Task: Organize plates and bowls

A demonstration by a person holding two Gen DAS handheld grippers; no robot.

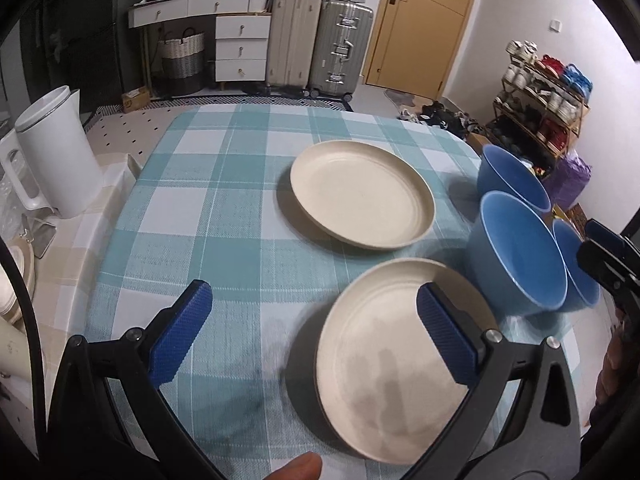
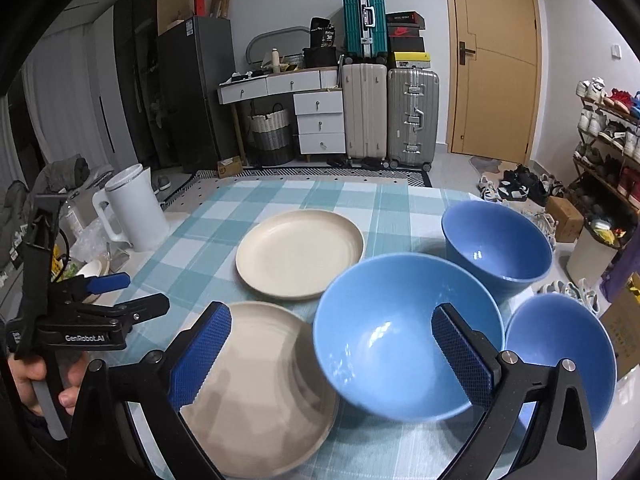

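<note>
Two cream plates lie on the checked tablecloth: a near plate and a far plate. Three blue bowls stand to their right: a middle bowl, a far bowl and a near right bowl. My left gripper is open and empty, above the near plate's left side. My right gripper is open and empty, above the middle bowl and the near plate's right edge. The left gripper also shows in the right wrist view.
A white kettle stands at the table's left edge beside clutter and stacked dishes. The table's right edge lies just past the bowls. Suitcases, drawers and a shoe rack stand beyond the table.
</note>
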